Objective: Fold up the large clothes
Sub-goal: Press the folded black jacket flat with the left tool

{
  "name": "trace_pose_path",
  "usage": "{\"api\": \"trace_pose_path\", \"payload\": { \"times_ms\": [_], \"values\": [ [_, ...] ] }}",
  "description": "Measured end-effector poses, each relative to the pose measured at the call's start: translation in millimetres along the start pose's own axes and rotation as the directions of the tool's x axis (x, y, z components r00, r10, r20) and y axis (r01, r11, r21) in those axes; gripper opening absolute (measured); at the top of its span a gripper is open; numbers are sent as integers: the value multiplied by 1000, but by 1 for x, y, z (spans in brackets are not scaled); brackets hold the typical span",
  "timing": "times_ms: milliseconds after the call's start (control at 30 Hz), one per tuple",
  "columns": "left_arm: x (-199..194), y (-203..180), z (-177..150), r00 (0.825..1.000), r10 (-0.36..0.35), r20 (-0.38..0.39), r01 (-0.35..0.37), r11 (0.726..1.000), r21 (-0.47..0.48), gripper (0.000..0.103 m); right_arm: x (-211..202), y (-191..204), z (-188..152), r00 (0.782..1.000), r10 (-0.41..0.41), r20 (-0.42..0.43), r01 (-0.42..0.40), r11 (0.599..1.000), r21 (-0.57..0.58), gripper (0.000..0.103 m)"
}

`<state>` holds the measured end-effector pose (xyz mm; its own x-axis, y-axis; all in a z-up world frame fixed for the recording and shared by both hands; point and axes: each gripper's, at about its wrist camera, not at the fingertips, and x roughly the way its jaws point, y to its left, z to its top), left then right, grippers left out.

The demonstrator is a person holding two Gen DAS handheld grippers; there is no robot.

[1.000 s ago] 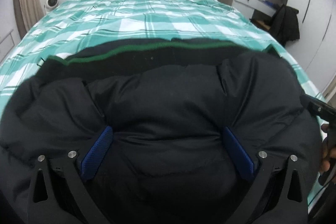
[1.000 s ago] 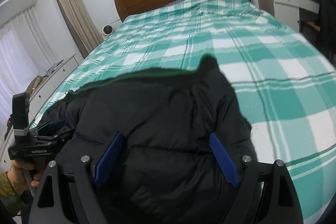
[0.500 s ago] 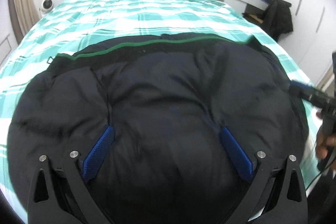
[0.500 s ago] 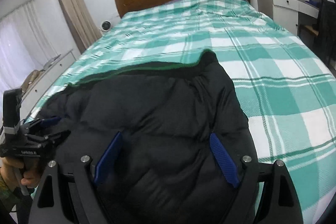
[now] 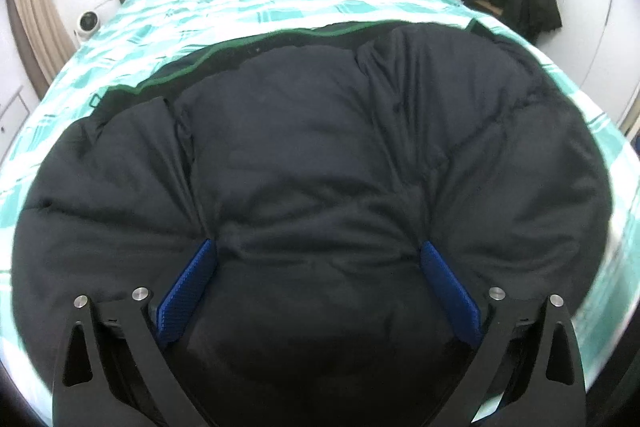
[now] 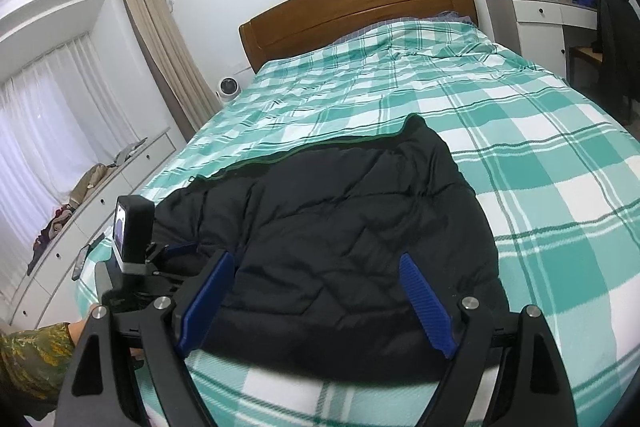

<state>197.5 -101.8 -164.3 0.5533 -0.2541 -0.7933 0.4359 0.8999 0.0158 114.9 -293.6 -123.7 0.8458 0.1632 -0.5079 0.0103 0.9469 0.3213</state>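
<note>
1. A bedroom: a bed [image 6: 540, 155] with a green-and-white checked cover fills both views, its wooden headboard [image 6: 360, 7] against a white wall.
2. The right tool [image 6: 316, 291] hangs just above the near edge of the black padded jacket [image 6: 340, 227], blue pads spread wide with nothing pressed between them: released. It looks placed to survey the garment or reach for the hem.
3. The left tool [image 5: 320, 279] sits low over the same jacket, pads wide apart. Puffy fabric bulges up between them, but the pads do not appear to pinch it, so I judge it released too.
4. In the right wrist view the left tool's body shows at the jacket's left side, held by a hand in a camouflage sleeve [image 6: 36, 359].
5. The jacket lies flattened at the foot end of the bed, far from the headboard. Its green-trimmed edge [image 6: 304, 151] faces the headboard. It looks already folded inward into a rough block, likely so a last fold can halve it.
6. Left of the headboard: a small white fan [image 6: 229, 89], beige curtain [image 6: 160, 47], a low white drawer unit [image 6: 80, 227] under the window.
7. Right of the headboard: a white desk [image 6: 540, 15] and a dark coat [image 6: 616, 39] hung on a chair.
</note>
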Motion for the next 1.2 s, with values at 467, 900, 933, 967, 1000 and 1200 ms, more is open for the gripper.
{"api": "trace_pose_path", "payload": {
  "times_ms": [467, 900, 933, 967, 1000, 1200],
  "values": [
    [1, -22, -39, 997, 54, 58, -61, 991, 117, 101, -21, 4, -6, 1000, 14, 24, -14, 1000, 19, 87],
    [-21, -34, -51, 995, 78, 60, -85, 989, 122, 98, -23, 8, -13, 1000, 10, 12, -10, 1000, 19, 87],
    [-18, -32, -50, 996, 76, 56, -82, 990, 116, 99, -21, 8, -14, 1000, 5, 5, -5, 1000, 25, 87],
    [-15, -31, -49, 996, 75, 53, -80, 990, 114, 99, -20, 8, -15, 1000, 7, 2, -7, 1000, 30, 87],
    [-12, -31, -49, 996, 74, 51, -79, 990, 113, 100, -19, 9, -16, 1000, 15, -1, -15, 999, 36, 87],
    [-3, -30, -51, 995, 70, 66, -77, 991, 109, 100, -9, 16, -22, 999, 33, -36, -32, 999, 32, 87]
  ]
}}
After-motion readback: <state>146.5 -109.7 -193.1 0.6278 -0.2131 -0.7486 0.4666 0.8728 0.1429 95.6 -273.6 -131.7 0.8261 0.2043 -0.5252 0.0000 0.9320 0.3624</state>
